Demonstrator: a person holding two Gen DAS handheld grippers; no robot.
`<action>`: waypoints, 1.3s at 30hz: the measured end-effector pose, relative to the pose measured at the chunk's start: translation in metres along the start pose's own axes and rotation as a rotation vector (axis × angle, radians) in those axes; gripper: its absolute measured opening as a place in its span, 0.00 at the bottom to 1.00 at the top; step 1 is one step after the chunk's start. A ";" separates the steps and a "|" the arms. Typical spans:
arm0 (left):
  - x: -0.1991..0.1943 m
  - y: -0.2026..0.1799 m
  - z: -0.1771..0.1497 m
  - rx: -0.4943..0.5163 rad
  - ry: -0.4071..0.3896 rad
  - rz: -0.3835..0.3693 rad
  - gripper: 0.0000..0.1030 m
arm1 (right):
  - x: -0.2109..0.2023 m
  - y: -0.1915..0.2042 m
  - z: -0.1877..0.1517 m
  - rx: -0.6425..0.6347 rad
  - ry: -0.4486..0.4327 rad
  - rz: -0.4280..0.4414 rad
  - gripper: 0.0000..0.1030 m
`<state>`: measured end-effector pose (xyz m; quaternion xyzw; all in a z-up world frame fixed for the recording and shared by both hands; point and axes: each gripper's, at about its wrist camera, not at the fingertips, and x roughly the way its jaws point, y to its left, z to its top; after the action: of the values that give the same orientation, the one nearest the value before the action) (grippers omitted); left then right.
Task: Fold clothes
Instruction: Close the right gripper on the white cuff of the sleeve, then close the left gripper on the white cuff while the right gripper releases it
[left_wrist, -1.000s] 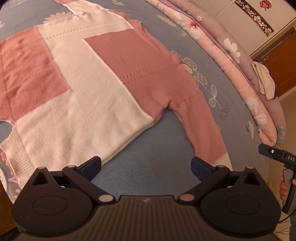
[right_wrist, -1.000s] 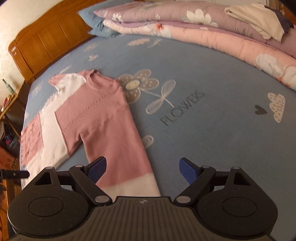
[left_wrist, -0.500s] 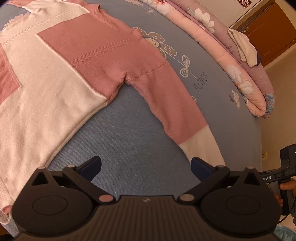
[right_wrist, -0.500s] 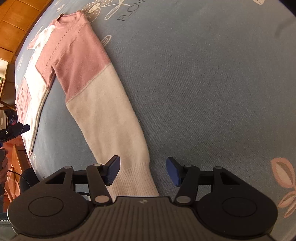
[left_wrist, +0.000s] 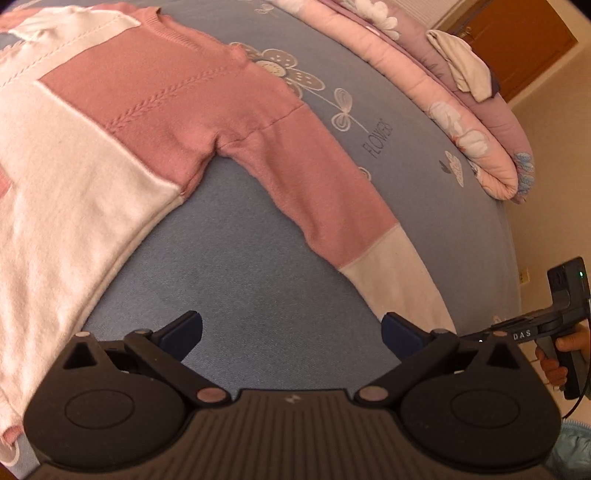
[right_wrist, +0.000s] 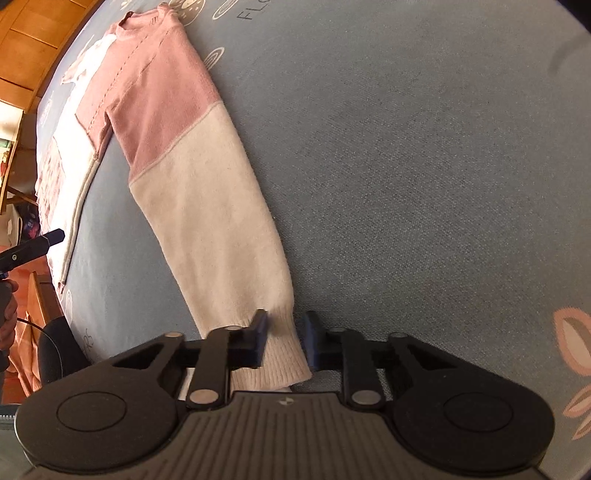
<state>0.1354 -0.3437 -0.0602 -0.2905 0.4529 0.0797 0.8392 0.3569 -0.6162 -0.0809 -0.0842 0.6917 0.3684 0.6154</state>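
Observation:
A pink and cream knitted sweater (left_wrist: 147, 110) lies flat on the blue flowered bedsheet (left_wrist: 258, 266). One long sleeve (left_wrist: 332, 192) stretches toward the bed's edge. My left gripper (left_wrist: 291, 332) hovers open over bare sheet between the sweater's hem and that sleeve, holding nothing. In the right wrist view the cream half of the sleeve (right_wrist: 214, 206) runs down to its ribbed cuff (right_wrist: 284, 358). My right gripper (right_wrist: 286, 341) is closing, and its blue pads pinch the cuff from both sides.
Folded pink and lilac quilts (left_wrist: 461, 122) line the far side of the bed, with a white cloth (left_wrist: 461, 62) on top. A wooden door (left_wrist: 517, 40) stands beyond. A wooden headboard (right_wrist: 29, 37) is at the upper left. A hand grips the right tool's handle (left_wrist: 569, 354).
My right gripper dropped to the end of the sleeve and its jaws closed from wide apart onto the cuff. My left gripper slid along the sweater toward the sleeve and stayed open.

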 end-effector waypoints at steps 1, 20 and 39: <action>0.001 -0.008 0.000 0.063 -0.008 0.003 0.99 | 0.000 -0.001 0.000 0.001 -0.001 0.005 0.12; 0.049 -0.154 -0.039 0.936 -0.056 -0.157 0.99 | -0.044 0.053 0.044 -0.102 -0.121 0.124 0.07; 0.079 -0.153 -0.040 0.835 -0.006 -0.200 0.49 | -0.039 0.060 0.071 -0.117 -0.138 0.139 0.08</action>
<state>0.2128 -0.5014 -0.0776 0.0319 0.4133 -0.1914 0.8897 0.3883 -0.5430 -0.0188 -0.0460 0.6293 0.4548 0.6286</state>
